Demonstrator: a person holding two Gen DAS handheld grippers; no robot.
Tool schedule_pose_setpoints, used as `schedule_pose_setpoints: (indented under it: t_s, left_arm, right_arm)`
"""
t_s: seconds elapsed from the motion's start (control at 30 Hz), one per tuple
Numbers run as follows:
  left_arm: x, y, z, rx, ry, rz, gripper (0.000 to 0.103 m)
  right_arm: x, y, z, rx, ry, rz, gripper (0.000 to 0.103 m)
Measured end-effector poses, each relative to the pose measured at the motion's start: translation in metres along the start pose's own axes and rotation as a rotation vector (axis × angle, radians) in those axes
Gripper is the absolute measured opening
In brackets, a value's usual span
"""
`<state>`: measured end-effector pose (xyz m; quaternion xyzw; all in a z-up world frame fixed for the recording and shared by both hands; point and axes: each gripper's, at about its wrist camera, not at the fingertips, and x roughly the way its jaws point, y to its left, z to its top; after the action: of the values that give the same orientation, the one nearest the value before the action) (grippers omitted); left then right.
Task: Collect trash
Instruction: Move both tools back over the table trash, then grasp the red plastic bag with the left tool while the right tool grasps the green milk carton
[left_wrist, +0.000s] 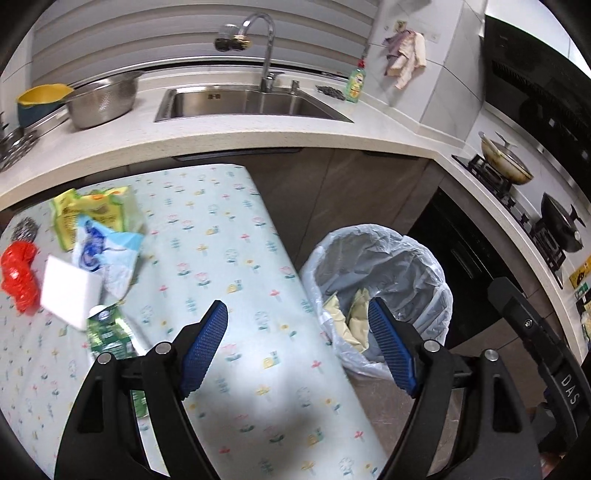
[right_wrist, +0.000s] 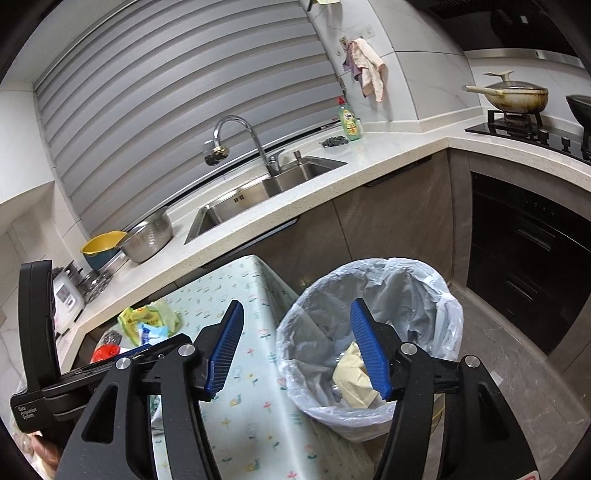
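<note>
Trash: wrappers (left_wrist: 98, 218), red bag (left_wrist: 18, 277), white sponge (left_wrist: 70, 291) and green pack (left_wrist: 109, 332) piled at the bench's left end
Bin: lined bin (left_wrist: 380, 258) on the floor just beside the bench, yellowish scraps (right_wrist: 352, 380) inside
Bench: flowery cloth (left_wrist: 221, 258), mostly bare near the bin
Room: kitchen, sink (left_wrist: 251, 103), pans on the stove (left_wrist: 506, 162)
Left gripper (left_wrist: 297, 345): wide apart, holding nothing
Right gripper (right_wrist: 297, 350): spread too, nothing in it, over the bin's edge

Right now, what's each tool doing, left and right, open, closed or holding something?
Left tool: open, holding nothing.
Right tool: open, holding nothing.
</note>
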<state>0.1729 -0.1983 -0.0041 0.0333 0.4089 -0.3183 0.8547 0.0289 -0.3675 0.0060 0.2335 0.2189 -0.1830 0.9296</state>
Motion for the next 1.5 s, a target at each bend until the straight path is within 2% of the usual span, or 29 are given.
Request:
schedule_pose_setpoints:
  t_s: [0.1,0.2,0.53,0.73,1.1,1.3,1.5]
  left_arm:
    - [-0.018,0.020,-0.003,-0.029,-0.019,0.035,0.075]
    - [-0.037,0.041,-0.006,-0.061,-0.040,0.060,0.087]
    - [-0.086,0.123,-0.027,-0.164,-0.080,0.156,0.087]
    - [-0.106,0.172,-0.041,-0.229,-0.094,0.215,0.091]
    - [-0.118,0.252,-0.059,-0.331,-0.092,0.305,0.091]
    - [-0.108,0.281,-0.065,-0.367,-0.065,0.328,0.092]
    - [-0.089,0.309,-0.063,-0.404,-0.039,0.356,0.093]
  right_arm:
    - [-0.004,0.019,-0.004,-0.016,0.006,0.027,0.064]
    - [-0.006,0.040,-0.010,-0.043,0.021,0.055,0.067]
    - [-0.001,0.115,-0.037,-0.121,0.084,0.114,0.074]
    - [0.011,0.156,-0.059,-0.161,0.138,0.142,0.078]
    - [0.062,0.211,-0.106,-0.233,0.287,0.152,0.083]
    - [0.098,0.233,-0.129,-0.276,0.366,0.146,0.083]
    - [0.132,0.244,-0.140,-0.336,0.401,0.115,0.083]
